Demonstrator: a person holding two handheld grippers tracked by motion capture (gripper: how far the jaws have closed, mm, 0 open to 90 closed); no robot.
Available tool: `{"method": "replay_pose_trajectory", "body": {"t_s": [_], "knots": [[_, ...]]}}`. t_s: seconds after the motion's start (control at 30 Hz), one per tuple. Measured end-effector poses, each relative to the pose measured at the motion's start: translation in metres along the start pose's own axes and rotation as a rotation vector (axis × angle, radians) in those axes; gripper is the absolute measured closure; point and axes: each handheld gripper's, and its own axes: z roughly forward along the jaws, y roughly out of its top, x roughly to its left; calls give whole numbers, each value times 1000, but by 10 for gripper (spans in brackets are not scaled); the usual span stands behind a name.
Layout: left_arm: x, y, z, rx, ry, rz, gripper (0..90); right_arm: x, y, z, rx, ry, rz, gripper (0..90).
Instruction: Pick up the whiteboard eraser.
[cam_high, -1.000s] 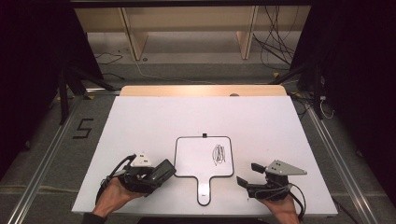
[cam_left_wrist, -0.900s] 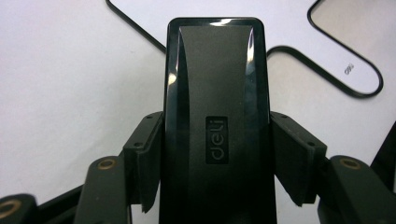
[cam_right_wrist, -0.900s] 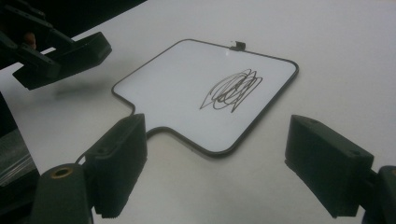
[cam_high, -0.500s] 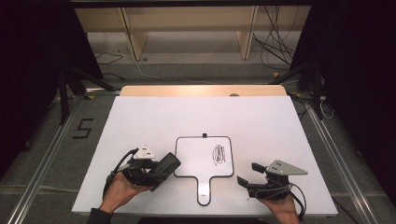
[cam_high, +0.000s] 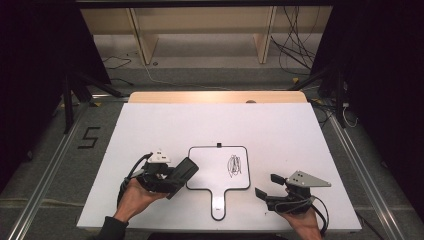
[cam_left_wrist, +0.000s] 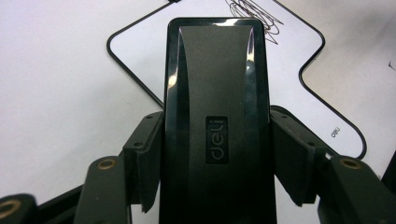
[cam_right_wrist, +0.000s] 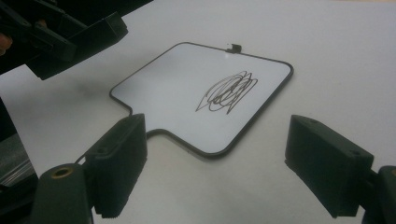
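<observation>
Left gripper clamped on one black eraser, hovering at 9 o'clock over one paddle-shaped whiteboard. Right gripper spread wide, holding nothing, at 4 o'clock. One scribble on board

The eraser clamped in the left gripper runs off the bottom edge of the left gripper view, so its near end is cut off, and it hides the middle of the whiteboard beyond it. The scribble past the eraser's far end is cut by the top edge. In the right gripper view, the whiteboard's handle is hidden behind the right gripper's left-hand jaw.
</observation>
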Motion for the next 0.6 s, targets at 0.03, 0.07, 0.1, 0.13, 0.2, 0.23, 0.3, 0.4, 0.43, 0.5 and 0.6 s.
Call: {"method": "replay_pose_trajectory", "body": {"t_s": [0.03,0.07,0.1,0.13,0.2,0.23,0.3,0.4,0.43,0.5,0.6], "knots": [[0,1,1,1,-3,-4,401,0,0,0,-1,0,1,217],[-1,1,1,1,-3,-2,401,0,0,0,-1,0,1,217],[-1,2,2,3,-1,-1,401,0,0,0,-1,0,0,217],[-1,3,2,2,0,-3,401,0,0,0,-1,0,-1,216],[-2,5,3,2,-5,-3,401,0,0,0,0,1,3,217],[-3,6,4,0,-2,2,401,0,0,0,0,1,4,216],[-4,9,6,-1,-2,1,401,0,0,0,-1,1,3,217],[-6,13,11,0,-4,7,401,0,0,-1,1,-1,5,216],[-7,15,12,2,-5,9,401,0,0,-1,-2,-1,5,217],[-7,17,16,5,-5,12,400,0,0,-1,-2,-3,6,216],[-8,21,21,5,-8,11,400,-1,0,0,0,-4,5,216]]}}
